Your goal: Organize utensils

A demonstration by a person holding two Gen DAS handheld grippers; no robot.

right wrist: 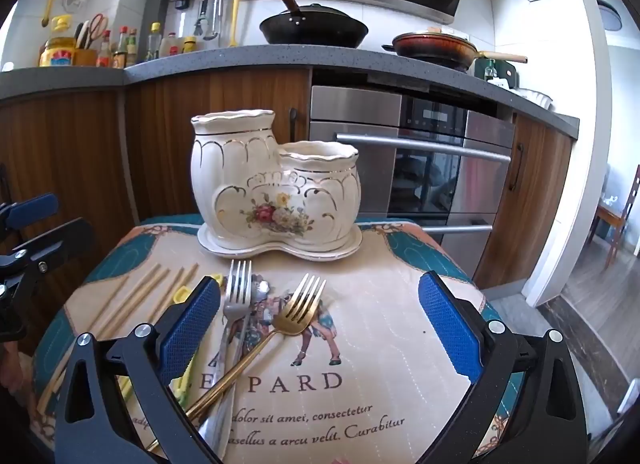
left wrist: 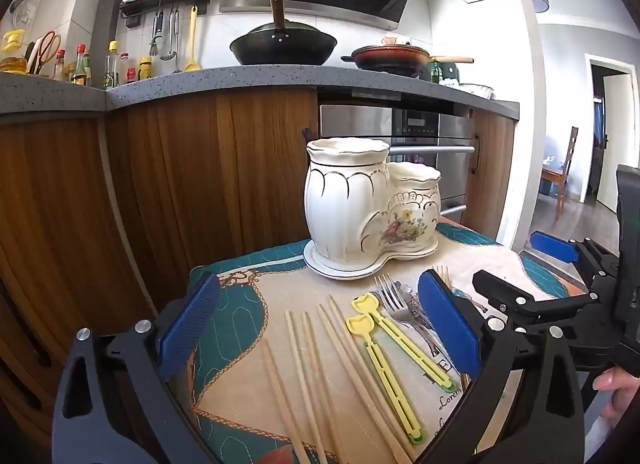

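A cream ceramic double-pot utensil holder (left wrist: 360, 203) (right wrist: 272, 187) with gold trim and a flower print stands on its saucer at the far side of a small cloth-covered table (left wrist: 288, 292) (right wrist: 380, 344). Several wooden chopsticks (left wrist: 316, 376) (right wrist: 140, 296) and two yellow training chopsticks (left wrist: 384, 364) lie in front of my left gripper (left wrist: 320, 328), which is open and holds nothing. A silver fork (right wrist: 236, 304) (left wrist: 390, 296) and a gold fork (right wrist: 296, 312) lie crossed in front of my right gripper (right wrist: 320, 328), which is open too, above the cloth.
Wooden kitchen cabinets (left wrist: 180, 167) and a steel oven (right wrist: 420, 167) stand just behind the table. The counter (left wrist: 240, 77) above carries a black wok (left wrist: 284, 45), a red pan (right wrist: 436, 45) and several bottles. A doorway and floor (right wrist: 592, 288) lie to the right.
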